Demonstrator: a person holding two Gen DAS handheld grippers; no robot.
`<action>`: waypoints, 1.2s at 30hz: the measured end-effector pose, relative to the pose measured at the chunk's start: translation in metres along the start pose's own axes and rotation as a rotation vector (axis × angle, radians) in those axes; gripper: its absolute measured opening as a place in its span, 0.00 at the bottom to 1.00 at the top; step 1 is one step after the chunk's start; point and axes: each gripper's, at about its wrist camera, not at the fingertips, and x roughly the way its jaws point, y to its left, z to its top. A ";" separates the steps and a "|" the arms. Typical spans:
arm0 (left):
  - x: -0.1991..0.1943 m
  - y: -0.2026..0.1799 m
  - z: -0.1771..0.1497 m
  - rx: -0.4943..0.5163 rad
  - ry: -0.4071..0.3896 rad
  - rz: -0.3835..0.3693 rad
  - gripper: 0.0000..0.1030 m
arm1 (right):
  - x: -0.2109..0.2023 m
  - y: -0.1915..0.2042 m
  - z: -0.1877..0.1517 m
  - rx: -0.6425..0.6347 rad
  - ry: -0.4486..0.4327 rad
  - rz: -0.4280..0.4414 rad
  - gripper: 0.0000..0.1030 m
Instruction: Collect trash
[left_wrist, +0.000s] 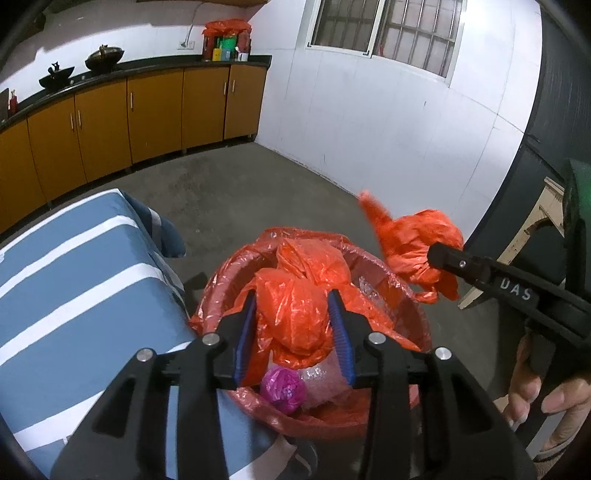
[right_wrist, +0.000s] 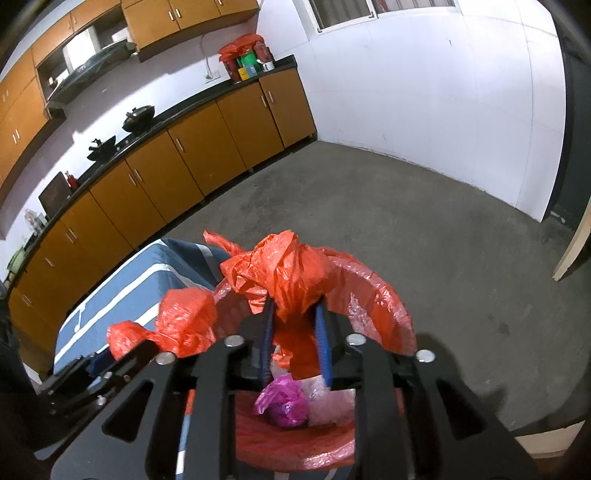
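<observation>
A round bin lined with an orange-red bag (left_wrist: 369, 258) stands on the floor; it also shows in the right wrist view (right_wrist: 380, 295). Inside lie a pink crumpled wrapper (left_wrist: 282, 387) (right_wrist: 286, 404) and clear bubble wrap (left_wrist: 325, 380). My left gripper (left_wrist: 295, 306) is shut on one bunched flap of the orange bag (left_wrist: 295, 310) over the bin. My right gripper (right_wrist: 293, 314) is shut on the other bunched flap (right_wrist: 288, 273), held to the right above the rim; it appears in the left wrist view (left_wrist: 439, 254) with the flap (left_wrist: 406, 243).
A table with a blue-and-white striped cloth (left_wrist: 74, 280) stands against the bin's left side. Orange cabinets (left_wrist: 147, 114) with a dark counter run along the far wall. Grey concrete floor (right_wrist: 424, 229) lies beyond the bin. A dark door (left_wrist: 546, 110) is at right.
</observation>
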 end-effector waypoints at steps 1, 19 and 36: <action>0.002 0.000 0.000 0.000 0.006 -0.001 0.39 | 0.000 -0.001 -0.001 0.001 0.000 0.000 0.27; -0.048 0.027 -0.021 -0.028 -0.082 0.111 0.74 | -0.044 0.011 -0.015 -0.092 -0.133 -0.045 0.80; -0.181 0.038 -0.089 0.000 -0.329 0.439 0.96 | -0.098 0.077 -0.077 -0.279 -0.273 -0.123 0.97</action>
